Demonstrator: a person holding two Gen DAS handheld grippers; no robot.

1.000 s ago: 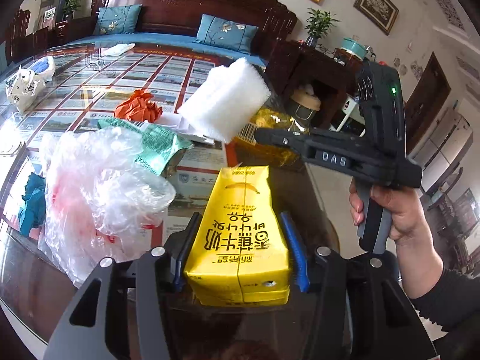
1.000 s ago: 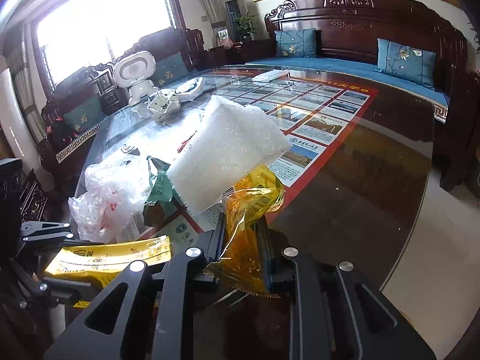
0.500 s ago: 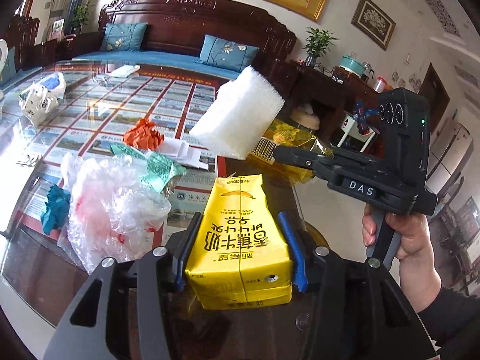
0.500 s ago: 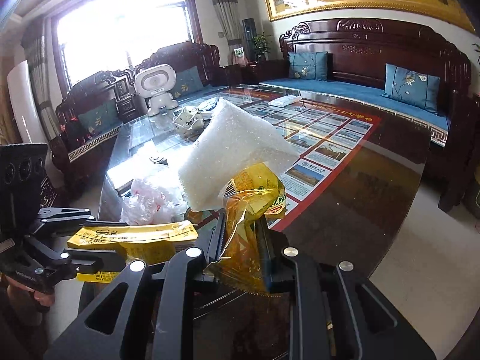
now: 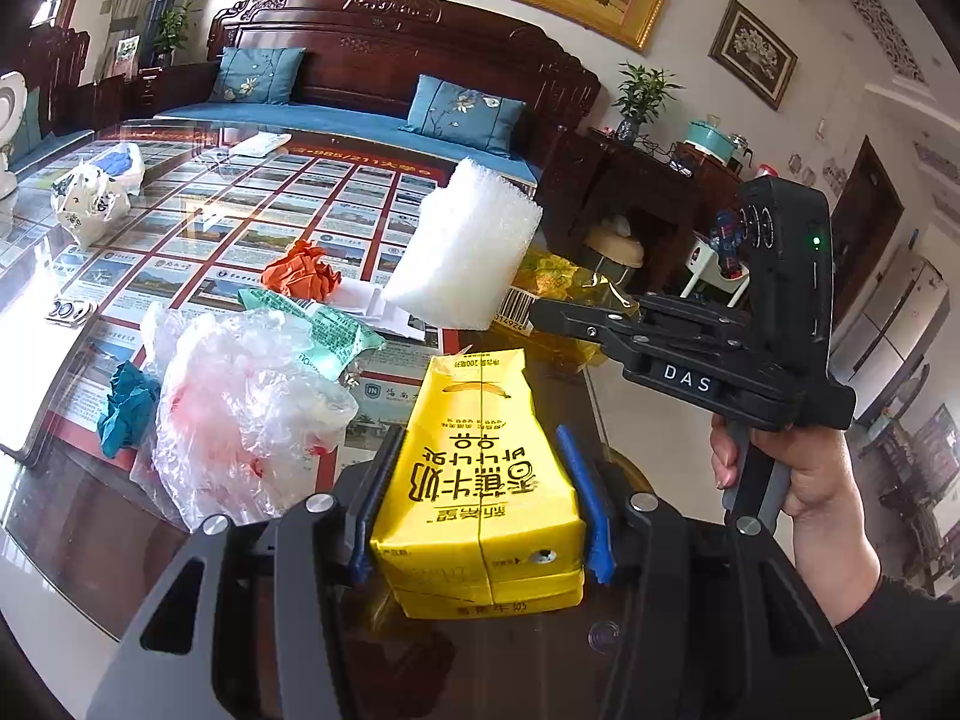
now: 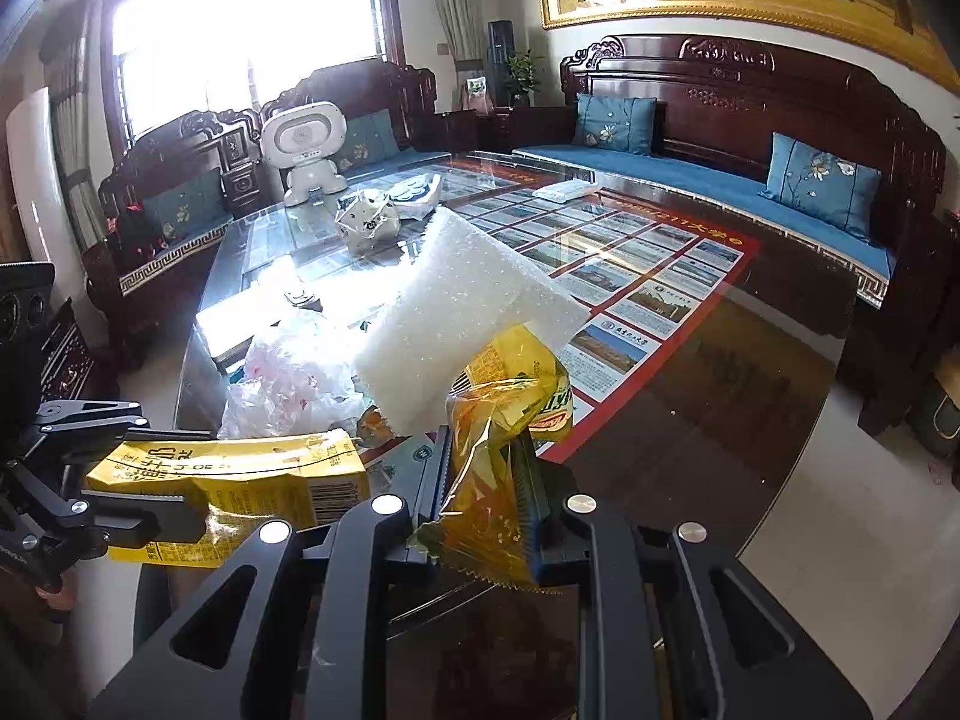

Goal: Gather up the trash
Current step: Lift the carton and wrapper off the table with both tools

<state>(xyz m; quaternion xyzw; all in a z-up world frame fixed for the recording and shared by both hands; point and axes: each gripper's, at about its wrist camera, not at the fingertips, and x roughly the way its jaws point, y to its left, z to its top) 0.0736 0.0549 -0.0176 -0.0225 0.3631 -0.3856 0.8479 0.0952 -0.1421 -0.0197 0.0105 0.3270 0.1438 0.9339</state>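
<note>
From the left wrist, the left hand-held gripper (image 5: 480, 498) clamped a yellow milk carton (image 5: 477, 480) above the tabletop (image 5: 72, 516), beside a crumpled plastic bag (image 5: 240, 408). From the right wrist, the right hand-held gripper (image 6: 483, 492), nearly closed, pinched a yellow wrapper (image 6: 498, 450) with a white foam block (image 6: 456, 330) lifted over the glass.

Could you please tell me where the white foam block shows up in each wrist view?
Left wrist: foam block is upper centre, above the yellow carton.
Right wrist: foam block is centre, just above the yellow wrapper.
Shared landmark: the blue sofa.
</note>
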